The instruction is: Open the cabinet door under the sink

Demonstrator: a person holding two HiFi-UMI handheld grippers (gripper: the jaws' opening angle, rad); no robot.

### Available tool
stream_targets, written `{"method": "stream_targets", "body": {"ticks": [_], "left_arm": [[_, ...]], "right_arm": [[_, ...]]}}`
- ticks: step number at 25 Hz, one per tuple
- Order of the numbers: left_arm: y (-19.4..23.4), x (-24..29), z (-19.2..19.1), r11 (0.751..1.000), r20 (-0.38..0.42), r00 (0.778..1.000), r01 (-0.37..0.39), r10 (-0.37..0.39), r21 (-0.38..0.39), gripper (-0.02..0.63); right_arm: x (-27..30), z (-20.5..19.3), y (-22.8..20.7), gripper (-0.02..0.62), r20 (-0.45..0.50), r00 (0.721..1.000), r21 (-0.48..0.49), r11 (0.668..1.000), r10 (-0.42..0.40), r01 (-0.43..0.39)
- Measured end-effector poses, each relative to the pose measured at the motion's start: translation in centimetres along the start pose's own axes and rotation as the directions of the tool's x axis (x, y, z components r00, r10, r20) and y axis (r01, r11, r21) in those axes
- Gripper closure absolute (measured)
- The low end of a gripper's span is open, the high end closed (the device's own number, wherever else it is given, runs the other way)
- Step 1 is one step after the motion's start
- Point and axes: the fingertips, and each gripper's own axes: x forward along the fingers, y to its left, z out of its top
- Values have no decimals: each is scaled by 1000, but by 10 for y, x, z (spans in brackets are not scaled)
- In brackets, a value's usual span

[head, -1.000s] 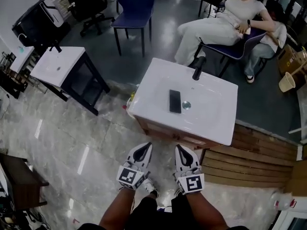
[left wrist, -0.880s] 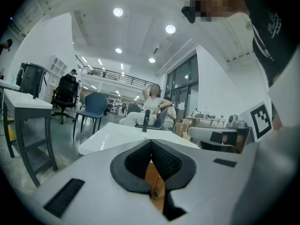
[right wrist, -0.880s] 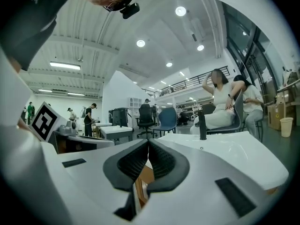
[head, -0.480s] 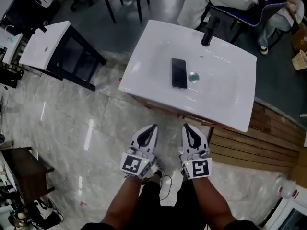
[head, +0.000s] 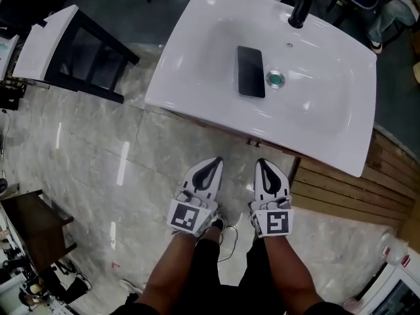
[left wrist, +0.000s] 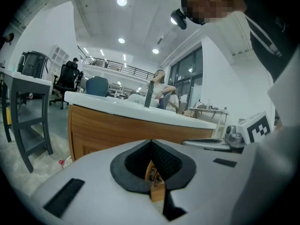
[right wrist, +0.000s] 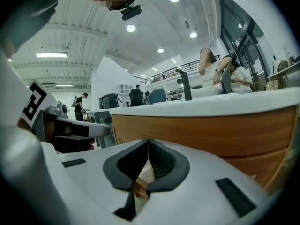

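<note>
Evidently closed, the wooden cabinet door (left wrist: 117, 128) sits tucked under the white sink's (head: 197, 64) near rim, so the left gripper (head: 212, 164) and right gripper (head: 266, 165), jaws pressed together and empty, are held low, side by side, facing it to find a hold.

A white sink top (head: 197, 64) carries a black phone (head: 251, 71), lying flat in the basin just left of the drain (head: 275, 79) (the faucet (head: 300, 8) stands at the far rim). The unit stands on a glossy marble floor (head: 111, 169), beside wooden planks (head: 348, 195).
</note>
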Motion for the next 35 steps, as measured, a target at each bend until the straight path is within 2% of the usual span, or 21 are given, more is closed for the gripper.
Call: {"method": "stream_targets", "body": {"ticks": [7, 13, 18, 20, 22, 32, 35], "left_arm": [[11, 9, -47, 1000, -52, 999, -4, 4, -2, 583], [19, 13, -80, 999, -71, 997, -24, 21, -44, 583], [27, 18, -89, 998, -82, 996, -43, 39, -37, 583], [25, 24, -90, 999, -65, 997, -32, 29, -42, 583], [24, 29, -92, 999, -61, 998, -21, 18, -49, 583], [32, 34, -113, 999, -97, 995, -6, 2, -38, 583], [33, 33, -120, 999, -106, 994, -6, 2, -36, 583]], "right_arm": [[15, -62, -11, 571, -61, 998, 8, 999, -34, 34], [25, -98, -21, 571, -100, 993, 25, 997, -69, 71], [33, -123, -24, 566, -131, 988, 27, 996, -79, 83], [36, -134, -28, 509, -141, 986, 26, 995, -89, 93], [41, -143, -31, 495, -154, 983, 25, 994, -97, 102], [57, -181, -48, 463, -210, 960, -8, 982, -186, 188], [61, -188, -48, 460, -218, 957, -18, 981, -191, 192]]}}
